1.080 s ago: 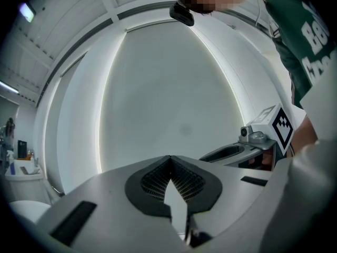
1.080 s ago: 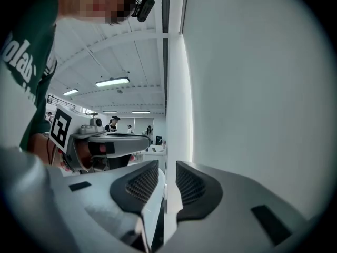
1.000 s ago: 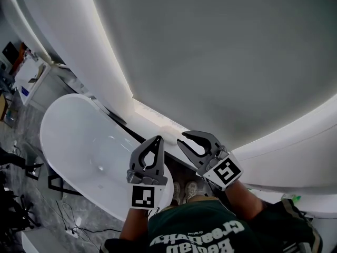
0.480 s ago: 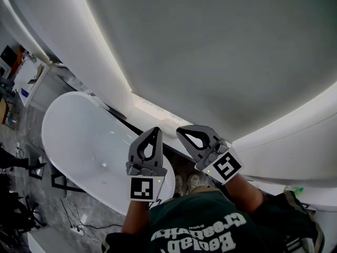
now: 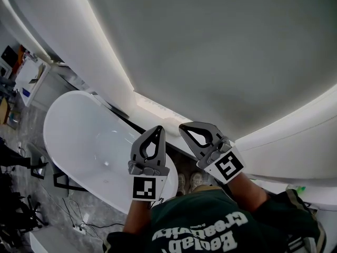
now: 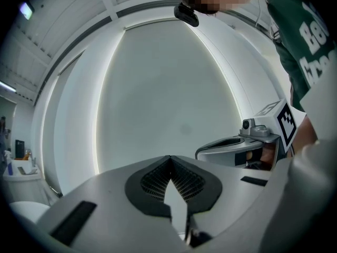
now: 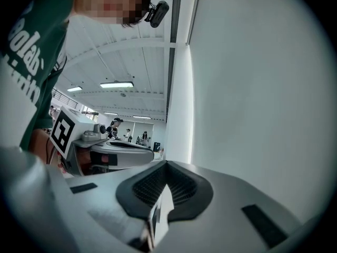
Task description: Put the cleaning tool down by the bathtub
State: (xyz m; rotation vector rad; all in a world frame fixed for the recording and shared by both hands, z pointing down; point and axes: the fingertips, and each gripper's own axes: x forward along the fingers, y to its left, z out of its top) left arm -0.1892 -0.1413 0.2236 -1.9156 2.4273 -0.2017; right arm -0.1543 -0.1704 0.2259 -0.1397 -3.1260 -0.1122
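Note:
No cleaning tool shows in any view. A white oval bathtub (image 5: 84, 136) lies at the left of the head view, below my hands. My left gripper (image 5: 158, 128) is held level over the tub's near end, jaws shut with nothing between them (image 6: 169, 158). Close to its right, my right gripper (image 5: 182, 125) is also shut and empty (image 7: 166, 163). Each gripper view catches the other gripper beside it: the right gripper (image 6: 231, 145) and the left gripper (image 7: 124, 147). Both point at a plain white wall.
A large curved white wall (image 5: 221, 51) with a lit strip (image 5: 113, 62) fills the view ahead. The person's shoes (image 5: 187, 182) stand on dark floor beside the tub. Cables (image 5: 79, 226) and a black stand (image 5: 58, 181) lie lower left; a cluttered counter (image 5: 26, 73) is far left.
The right gripper's jaws have closed from partly open to shut, with nothing between them. Both hands stay in nearly the same place; the head view has shifted slightly.

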